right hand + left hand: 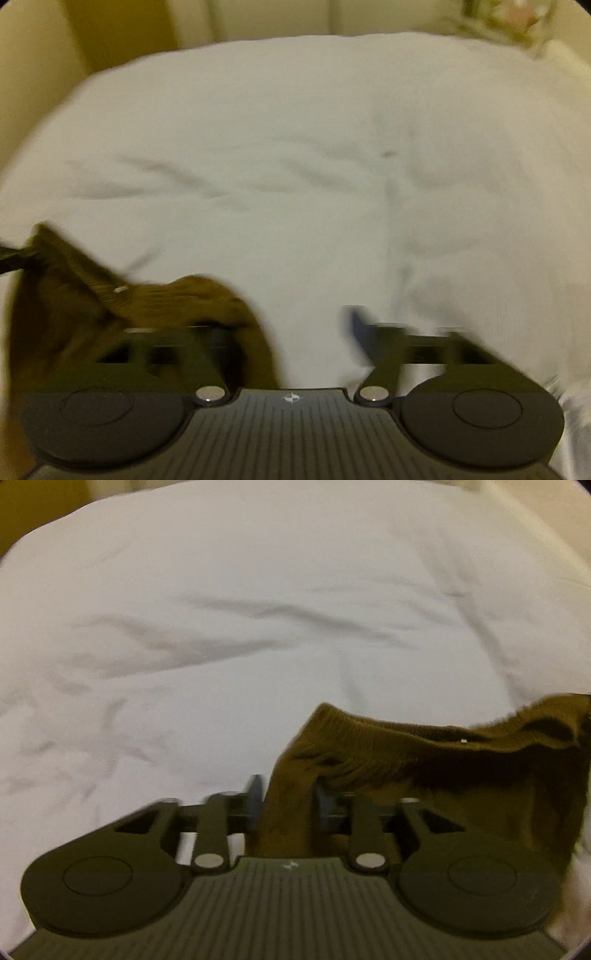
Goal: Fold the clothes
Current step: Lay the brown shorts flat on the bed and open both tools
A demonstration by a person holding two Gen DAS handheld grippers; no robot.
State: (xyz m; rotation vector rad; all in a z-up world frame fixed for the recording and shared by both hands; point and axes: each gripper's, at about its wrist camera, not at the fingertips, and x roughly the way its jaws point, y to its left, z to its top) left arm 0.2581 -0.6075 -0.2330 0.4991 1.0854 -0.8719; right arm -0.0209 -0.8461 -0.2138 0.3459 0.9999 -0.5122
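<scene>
Left gripper [286,805] pinches a fold of the brown knit garment [424,760], which hangs at five o'clock over the white bedsheet [221,627]. Right gripper [295,332] gapes wide, cloth draped on its left finger, though blur makes contact uncertain. Looks like the lift-and-spread step; next, the right needs an edge. No readable writing.

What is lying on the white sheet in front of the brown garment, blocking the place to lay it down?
Nothing visible. The left tool grips the brown knit garment, and the white sheet ahead shows only wrinkles. The right tool is open beside the cloth.
</scene>
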